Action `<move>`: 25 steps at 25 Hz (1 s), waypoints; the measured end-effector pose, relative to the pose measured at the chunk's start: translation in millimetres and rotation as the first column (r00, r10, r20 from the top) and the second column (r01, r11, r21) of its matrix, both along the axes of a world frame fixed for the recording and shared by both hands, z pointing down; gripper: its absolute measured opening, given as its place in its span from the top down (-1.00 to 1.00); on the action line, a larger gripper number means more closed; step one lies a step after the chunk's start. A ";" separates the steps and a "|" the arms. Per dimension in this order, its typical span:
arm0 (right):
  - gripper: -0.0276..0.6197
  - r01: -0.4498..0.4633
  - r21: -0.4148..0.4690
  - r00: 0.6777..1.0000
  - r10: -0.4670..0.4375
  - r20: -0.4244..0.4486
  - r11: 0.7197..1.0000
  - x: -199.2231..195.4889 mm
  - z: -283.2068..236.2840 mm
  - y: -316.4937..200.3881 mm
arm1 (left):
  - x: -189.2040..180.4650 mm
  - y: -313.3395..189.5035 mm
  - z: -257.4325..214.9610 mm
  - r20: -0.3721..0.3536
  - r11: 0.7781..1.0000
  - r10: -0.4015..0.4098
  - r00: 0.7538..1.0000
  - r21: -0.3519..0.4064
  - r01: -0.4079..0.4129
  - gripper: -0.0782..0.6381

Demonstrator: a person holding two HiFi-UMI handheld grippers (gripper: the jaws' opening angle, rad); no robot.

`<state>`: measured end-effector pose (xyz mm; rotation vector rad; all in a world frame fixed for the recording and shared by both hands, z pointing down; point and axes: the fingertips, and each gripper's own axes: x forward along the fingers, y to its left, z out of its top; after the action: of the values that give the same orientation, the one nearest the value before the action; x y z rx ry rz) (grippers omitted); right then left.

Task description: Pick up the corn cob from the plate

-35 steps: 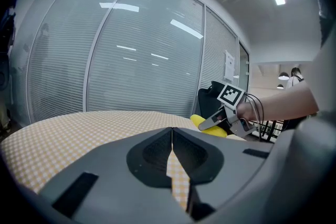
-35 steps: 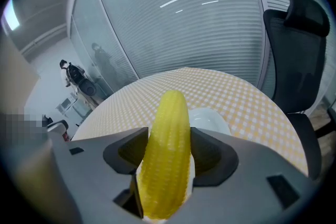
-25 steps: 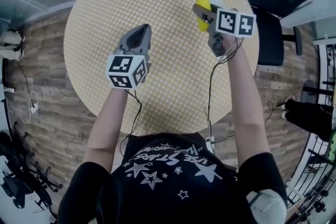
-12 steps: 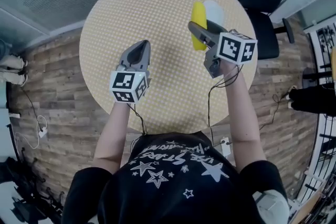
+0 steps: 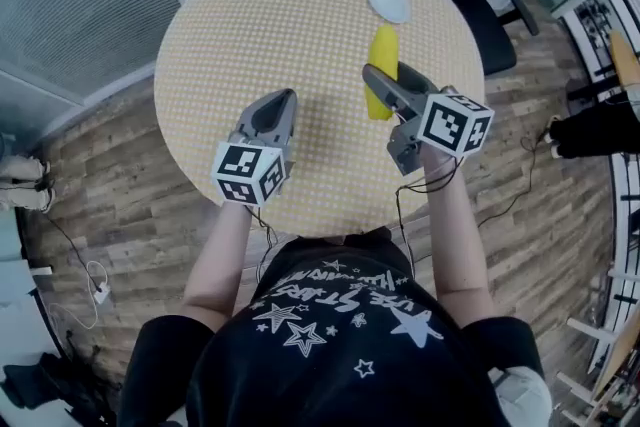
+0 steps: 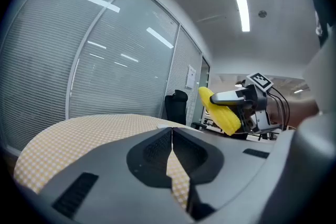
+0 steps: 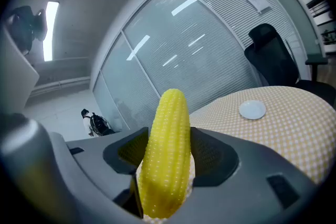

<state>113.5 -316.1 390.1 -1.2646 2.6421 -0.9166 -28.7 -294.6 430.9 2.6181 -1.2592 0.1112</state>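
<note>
A round, yellow-checked tabletop (image 5: 300, 35) fills the scene below me. My left gripper (image 5: 283, 100) hovers over its near middle, fingers (image 6: 152, 152) pressed together with nothing between them. My right gripper (image 5: 392, 83) is over the tabletop's right side, its fingers (image 7: 220, 157) clamped on a yellow corn cob (image 7: 167, 149) held in the air. The small white plate (image 5: 388, 1) sits apart from the cob, near the far right edge.

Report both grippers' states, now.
Left gripper: shut, empty.
Right gripper: shut on the corn, held above the table.
</note>
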 end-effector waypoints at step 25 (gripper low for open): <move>0.13 -0.037 -0.027 0.988 0.040 0.147 0.999 61.3 24.2 197.9 | 80.2 175.6 -29.4 -0.035 0.995 0.099 0.994 -0.026 -0.100 0.76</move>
<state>174.8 -118.2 414.2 -1.1980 2.4924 -0.9976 51.5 -119.0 401.5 2.6468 -1.1086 0.1002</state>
